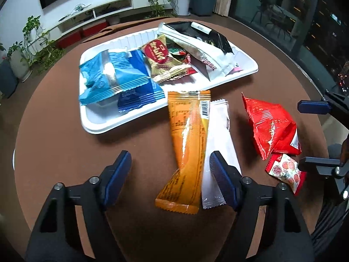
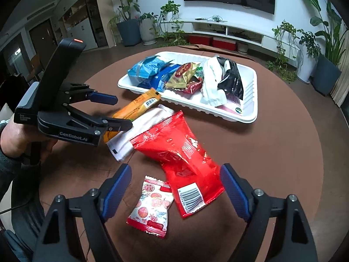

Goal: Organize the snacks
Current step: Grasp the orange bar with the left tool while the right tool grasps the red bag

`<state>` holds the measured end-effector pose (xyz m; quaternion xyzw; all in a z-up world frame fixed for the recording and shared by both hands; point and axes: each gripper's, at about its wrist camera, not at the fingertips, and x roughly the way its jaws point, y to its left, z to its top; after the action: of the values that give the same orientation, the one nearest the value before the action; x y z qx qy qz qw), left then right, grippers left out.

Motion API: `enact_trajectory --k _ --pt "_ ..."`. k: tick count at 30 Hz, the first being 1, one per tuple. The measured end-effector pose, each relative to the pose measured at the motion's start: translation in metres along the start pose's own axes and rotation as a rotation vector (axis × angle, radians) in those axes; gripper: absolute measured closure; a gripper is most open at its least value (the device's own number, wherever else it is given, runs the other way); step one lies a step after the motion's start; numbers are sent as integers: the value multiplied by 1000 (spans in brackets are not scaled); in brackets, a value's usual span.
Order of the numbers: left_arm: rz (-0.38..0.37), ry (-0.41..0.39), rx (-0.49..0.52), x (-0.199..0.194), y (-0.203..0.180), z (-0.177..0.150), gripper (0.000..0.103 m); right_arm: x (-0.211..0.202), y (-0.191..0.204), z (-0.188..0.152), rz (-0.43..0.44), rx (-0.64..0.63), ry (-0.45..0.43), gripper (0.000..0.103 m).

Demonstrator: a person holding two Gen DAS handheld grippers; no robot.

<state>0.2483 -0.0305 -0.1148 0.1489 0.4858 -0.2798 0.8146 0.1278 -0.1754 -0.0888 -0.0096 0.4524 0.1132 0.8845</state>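
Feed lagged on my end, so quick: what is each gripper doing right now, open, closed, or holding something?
Left gripper: open, holding nothing, jaws astride the orange packet.
Right gripper: open, holding nothing, jaws astride the red bag.

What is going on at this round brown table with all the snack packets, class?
A person holds two grippers over loose snacks. The left gripper straddles a long orange wrapper; the right gripper frames a red foil bag and a small strawberry-print packet. Neither grips yet. A white plastic tray already holds several packets.
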Motion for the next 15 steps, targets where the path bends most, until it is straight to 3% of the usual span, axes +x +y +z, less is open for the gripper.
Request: enact_trajectory --k 4,14,15 --pt "-18 15 -14 3 -1 5 40 4 -3 -1 0 2 9 17" --pt "-84 20 -97 7 10 10 41 4 -9 -3 8 13 16 18" --pt "-85 16 -102 6 11 9 46 4 -10 -2 7 12 16 18"
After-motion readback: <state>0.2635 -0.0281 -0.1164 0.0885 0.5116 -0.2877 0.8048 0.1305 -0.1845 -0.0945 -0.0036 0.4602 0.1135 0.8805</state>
